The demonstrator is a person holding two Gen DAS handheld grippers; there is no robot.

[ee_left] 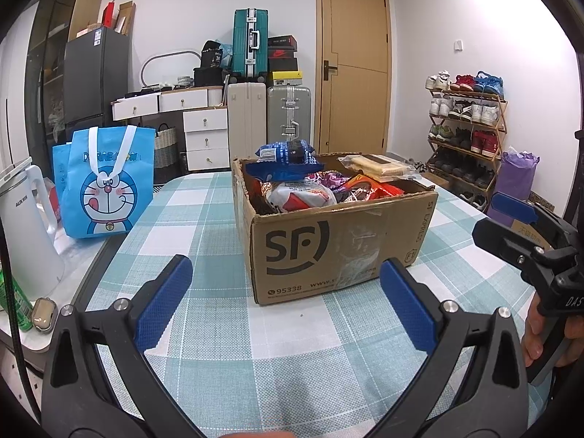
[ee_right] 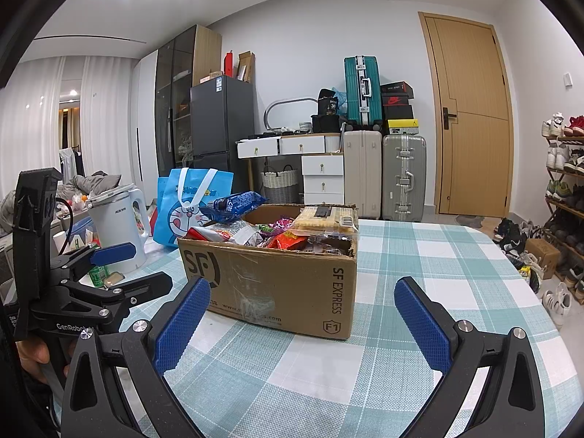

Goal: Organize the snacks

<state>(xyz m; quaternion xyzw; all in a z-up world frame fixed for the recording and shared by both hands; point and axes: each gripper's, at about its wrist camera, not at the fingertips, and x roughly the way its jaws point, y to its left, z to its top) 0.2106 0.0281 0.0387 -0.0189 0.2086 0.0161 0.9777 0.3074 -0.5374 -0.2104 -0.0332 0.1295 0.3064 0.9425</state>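
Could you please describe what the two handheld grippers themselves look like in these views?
Both the left gripper and the right gripper have black plastic frames with triangular cut-outs, silver bolts and two textured blue pads. The left one, seen from the right camera, carries white "GenRobot" lettering and a black cable.

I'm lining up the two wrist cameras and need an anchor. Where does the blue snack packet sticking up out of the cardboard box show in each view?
Left wrist view: the blue snack packet sits just above centre, at the box's far left corner.
Right wrist view: the packet is left of centre, jutting over the box's left side.
Shared landmark: the cardboard box with the SF logo; both grippers hang open before it.
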